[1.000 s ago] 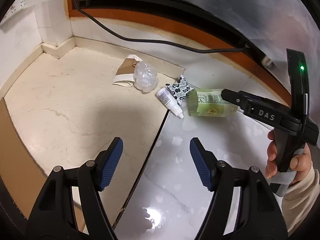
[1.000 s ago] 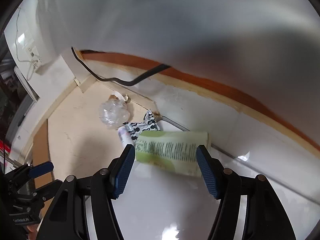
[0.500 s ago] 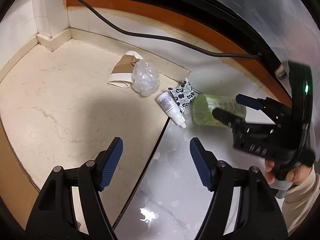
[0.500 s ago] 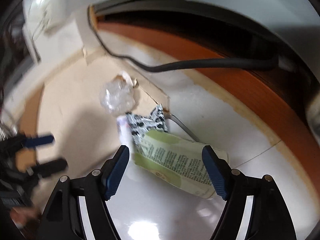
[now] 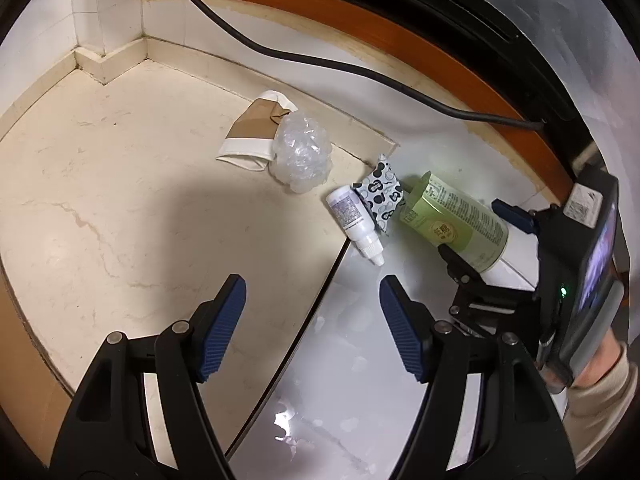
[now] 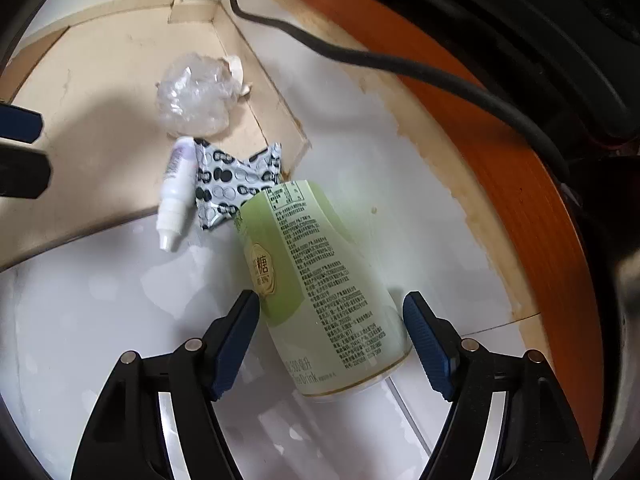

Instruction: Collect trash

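A green drink bottle (image 6: 320, 292) lies on its side on the white floor; it also shows in the left wrist view (image 5: 456, 228). My right gripper (image 6: 330, 340) is open, its jaws on either side of the bottle's lower end, apart from it. Beyond lie a black-and-white wrapper (image 6: 236, 184), a small white dropper bottle (image 6: 176, 192), a crumpled clear plastic ball (image 6: 196, 100) and a flattened paper cup (image 5: 256, 136). My left gripper (image 5: 312, 316) is open and empty, hovering short of the dropper bottle (image 5: 354, 224).
A black cable (image 5: 320, 60) runs along the orange-brown skirting (image 6: 520, 200) behind the trash. A wall corner (image 5: 104, 60) stands at the far left. A metal strip (image 5: 312, 304) divides the beige floor from the white floor.
My right gripper has moved forward and down, so its open jaws now straddle the green bottle. My left gripper has moved closer to the trash pile.
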Motion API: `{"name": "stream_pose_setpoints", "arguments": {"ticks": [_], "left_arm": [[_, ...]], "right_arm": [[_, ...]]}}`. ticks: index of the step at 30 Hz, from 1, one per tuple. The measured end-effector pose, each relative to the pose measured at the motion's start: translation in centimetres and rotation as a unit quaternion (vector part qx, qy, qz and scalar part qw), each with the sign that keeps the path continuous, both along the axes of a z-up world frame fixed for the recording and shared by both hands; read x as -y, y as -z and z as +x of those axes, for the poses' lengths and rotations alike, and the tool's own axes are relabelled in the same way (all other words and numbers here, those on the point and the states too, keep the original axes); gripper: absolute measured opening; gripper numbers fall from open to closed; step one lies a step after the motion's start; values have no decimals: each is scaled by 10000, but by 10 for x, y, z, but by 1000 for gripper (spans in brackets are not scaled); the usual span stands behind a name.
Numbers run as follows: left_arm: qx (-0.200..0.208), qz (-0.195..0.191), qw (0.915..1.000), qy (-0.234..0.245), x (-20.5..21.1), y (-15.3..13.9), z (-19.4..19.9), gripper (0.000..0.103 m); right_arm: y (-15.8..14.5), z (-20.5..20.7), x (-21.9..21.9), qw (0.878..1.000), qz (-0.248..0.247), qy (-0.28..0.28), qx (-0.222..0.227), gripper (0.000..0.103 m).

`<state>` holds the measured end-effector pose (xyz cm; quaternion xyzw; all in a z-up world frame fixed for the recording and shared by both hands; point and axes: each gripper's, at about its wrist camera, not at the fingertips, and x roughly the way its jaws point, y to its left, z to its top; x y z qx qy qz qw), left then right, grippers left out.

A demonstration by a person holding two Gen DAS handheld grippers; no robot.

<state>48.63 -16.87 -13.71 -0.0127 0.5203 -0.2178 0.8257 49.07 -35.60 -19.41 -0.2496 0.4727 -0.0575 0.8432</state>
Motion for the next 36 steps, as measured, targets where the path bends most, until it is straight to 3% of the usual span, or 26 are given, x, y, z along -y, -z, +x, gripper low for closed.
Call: {"name": "stream_pose_setpoints", "arguments": {"ticks": [6, 13, 22, 36], "left_arm": [[-42, -83, 9999, -55, 14, 5, 9, 67], [-203, -58, 9997, -139, 48, 27, 23, 67], [-55, 393, 9988, -298, 88, 52, 27, 62], [53, 693, 9973, -252, 76, 56, 36, 26]], "right_arm": [[-16, -14, 22, 9944, 848, 555, 313, 71], [-37, -38, 63, 9675, 2044, 1434, 403, 69], [-34, -60, 52, 9686, 1970, 1446, 451, 69], [-30, -51, 54, 9681, 2039, 1373, 479, 68]]}}
